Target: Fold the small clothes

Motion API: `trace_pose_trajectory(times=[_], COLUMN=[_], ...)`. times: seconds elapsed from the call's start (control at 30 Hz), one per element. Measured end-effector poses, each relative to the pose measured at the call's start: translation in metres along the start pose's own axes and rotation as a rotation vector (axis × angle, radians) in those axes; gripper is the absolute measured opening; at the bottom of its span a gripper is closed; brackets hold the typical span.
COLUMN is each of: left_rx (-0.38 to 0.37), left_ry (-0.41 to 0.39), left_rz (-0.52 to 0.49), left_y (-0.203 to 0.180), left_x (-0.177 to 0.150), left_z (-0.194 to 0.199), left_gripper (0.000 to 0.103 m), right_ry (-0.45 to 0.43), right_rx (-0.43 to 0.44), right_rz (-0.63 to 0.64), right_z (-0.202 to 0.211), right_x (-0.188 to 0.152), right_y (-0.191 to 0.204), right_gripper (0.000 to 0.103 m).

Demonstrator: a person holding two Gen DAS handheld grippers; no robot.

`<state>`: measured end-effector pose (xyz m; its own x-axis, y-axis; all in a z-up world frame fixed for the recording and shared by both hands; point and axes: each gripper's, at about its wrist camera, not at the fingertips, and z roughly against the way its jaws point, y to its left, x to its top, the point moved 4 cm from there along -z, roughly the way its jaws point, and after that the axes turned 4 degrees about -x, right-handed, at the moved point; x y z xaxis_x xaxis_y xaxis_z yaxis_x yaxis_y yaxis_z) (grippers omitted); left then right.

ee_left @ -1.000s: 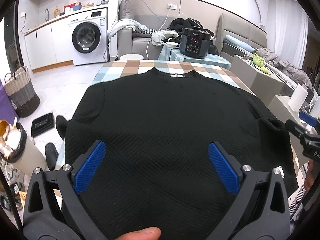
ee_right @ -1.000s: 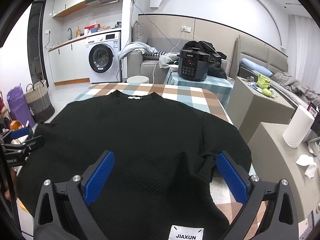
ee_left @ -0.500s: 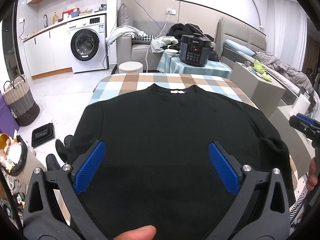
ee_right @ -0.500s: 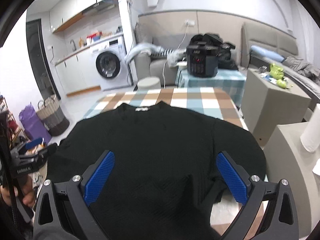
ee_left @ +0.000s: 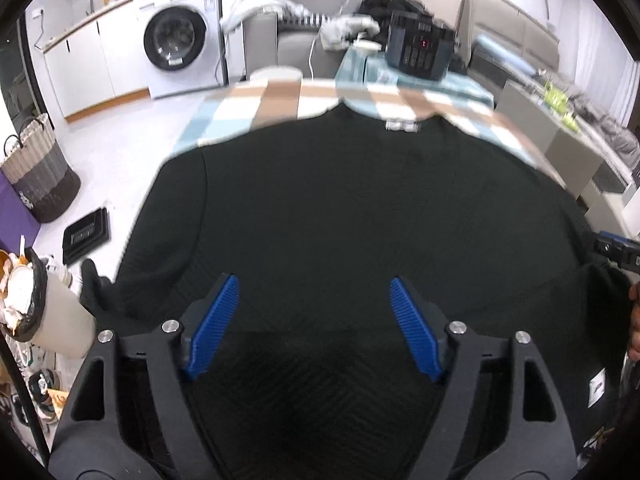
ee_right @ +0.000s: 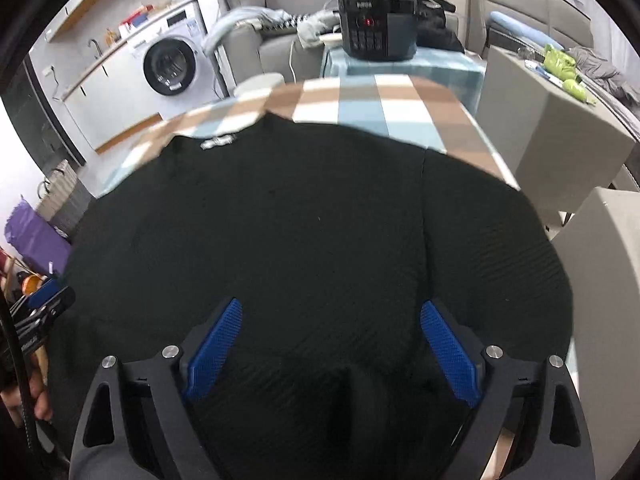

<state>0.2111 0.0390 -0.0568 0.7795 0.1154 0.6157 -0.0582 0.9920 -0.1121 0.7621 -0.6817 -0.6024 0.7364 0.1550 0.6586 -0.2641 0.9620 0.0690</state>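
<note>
The sweater point(ee_left: 360, 216) lies flat on the checked table point(ee_left: 276, 100), collar at the far side, sleeves draping off both edges. I judge it soft, limp and fairly thick, so it should bunch when pinched; I would take it at the near hem corners. My left gripper point(ee_left: 314, 330) and right gripper point(ee_right: 332, 344) hang over the near hem, jaws apart and closing, knit below them but not pinched. A cooker point(ee_right: 378, 32) sits beyond the table, a bin point(ee_left: 44, 304) stands at left; nothing blocks the fold.
</note>
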Motion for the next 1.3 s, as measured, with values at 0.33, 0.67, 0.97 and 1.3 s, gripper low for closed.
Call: trace_pose_trajectory(times=[0.33, 0.67, 0.97, 1.3], left_rx=[0.012, -0.009, -0.136, -0.128], left_ry=[0.119, 0.118, -0.014, -0.079], left_rz=[0.009, 0.021, 0.041, -0.001], left_y=[-0.006, -0.021, -0.041, -0.058], left_x=[-0.014, 0.002, -0.003, -0.012], left_z=[-0.059, -0.069, -0.013, 0.033], left_gripper=[0.051, 0.032, 0.072, 0.082], right_ry=[0.086, 0.018, -0.107, 0.002], right_rx=[-0.129, -0.016, 0.067, 0.298], right_rz=[-0.007, -0.120, -0.484, -0.686], right_z=[-0.046, -0.029, 0.071, 0.065], right_x=[-0.001, 0.008, -0.077, -0.123], right_y=[-0.012, -0.041, -0.139, -0.162], right_gripper=[0.072, 0.060, 0.074, 0.074])
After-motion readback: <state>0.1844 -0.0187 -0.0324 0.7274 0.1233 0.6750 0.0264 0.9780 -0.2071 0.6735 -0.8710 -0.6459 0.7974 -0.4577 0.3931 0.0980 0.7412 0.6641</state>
